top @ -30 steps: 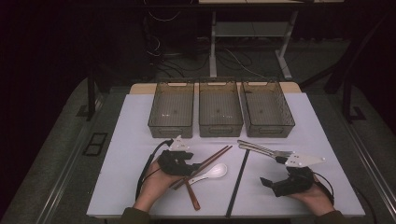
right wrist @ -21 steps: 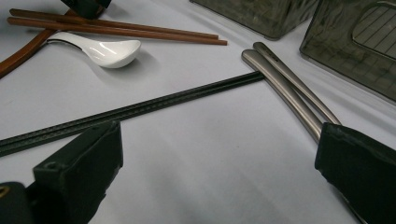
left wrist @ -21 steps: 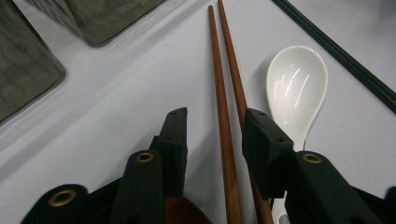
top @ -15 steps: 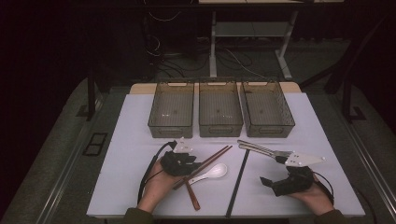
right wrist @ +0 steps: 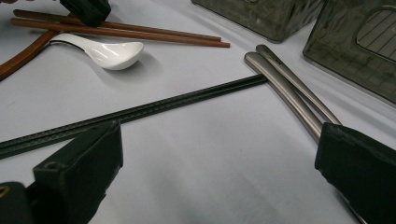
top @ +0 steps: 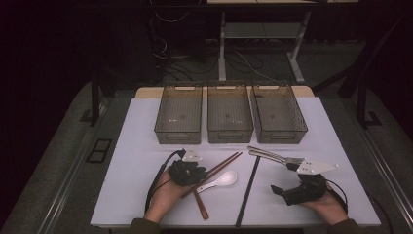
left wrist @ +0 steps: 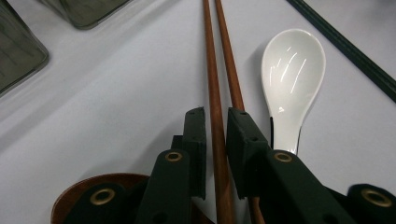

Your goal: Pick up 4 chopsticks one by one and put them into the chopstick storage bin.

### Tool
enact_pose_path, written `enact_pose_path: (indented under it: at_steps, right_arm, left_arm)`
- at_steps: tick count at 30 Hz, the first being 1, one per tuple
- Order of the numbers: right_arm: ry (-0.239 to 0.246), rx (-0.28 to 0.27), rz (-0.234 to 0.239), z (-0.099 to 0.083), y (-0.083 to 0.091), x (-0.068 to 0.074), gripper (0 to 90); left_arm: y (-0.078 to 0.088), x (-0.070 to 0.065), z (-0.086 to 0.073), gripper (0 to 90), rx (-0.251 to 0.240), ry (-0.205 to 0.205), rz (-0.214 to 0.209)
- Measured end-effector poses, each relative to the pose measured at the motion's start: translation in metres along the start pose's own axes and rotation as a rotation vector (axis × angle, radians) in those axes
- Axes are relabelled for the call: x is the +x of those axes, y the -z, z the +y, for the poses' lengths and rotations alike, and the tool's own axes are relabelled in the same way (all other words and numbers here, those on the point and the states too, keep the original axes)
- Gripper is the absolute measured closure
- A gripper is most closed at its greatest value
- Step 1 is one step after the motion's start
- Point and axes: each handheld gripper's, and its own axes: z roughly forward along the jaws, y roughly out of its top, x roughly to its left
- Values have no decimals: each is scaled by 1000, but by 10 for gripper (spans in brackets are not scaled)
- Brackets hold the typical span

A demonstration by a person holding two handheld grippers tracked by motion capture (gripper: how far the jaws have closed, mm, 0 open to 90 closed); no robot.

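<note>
- Chopsticks (left wrist: 219, 79), a brown wooden pair, lie side by side on the white table (top: 136, 141), slanting up toward the middle bin in the high view.
- The left gripper (left wrist: 215, 122) straddles them near their lower end; its jaws have just been closing. One stick runs through the narrow gap between the pads, the other passes along the inner edge of the right-hand pad and under it (whether the pads already press on the wood I cannot tell).
- Just beside the chopsticks lies a white ceramic spoon (left wrist: 290, 74), bowl up, its handle slipping behind the left gripper's right jaw.
- Under the left gripper sits a rounded brown wooden piece (left wrist: 79, 191), and the high view shows a brown handle (top: 200, 204) running from there toward the table's near edge.
- A thin black rod (top: 248, 191) lies to the right of the spoon, well clear of it, reaching from near the metal tongs to the near edge.
- The right gripper (right wrist: 219, 154) rests on the table with its jaws spread wide and nothing between them but bare table.
- The metal tongs (right wrist: 289, 88) lie with their tips by the rod's far end; their handle runs under the right gripper's right-hand jaw.
- Three dark translucent bins (top: 230, 114) stand in a row at the far side of the table.
</note>
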Motion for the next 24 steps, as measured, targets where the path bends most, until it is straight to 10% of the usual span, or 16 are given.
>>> enact_pose_path:
  at_steps: [24]
  right_arm:
    - [4,2,-1,0,0,0,9]
  left_arm:
    - [-8,-1,-1,816,34,11,5]
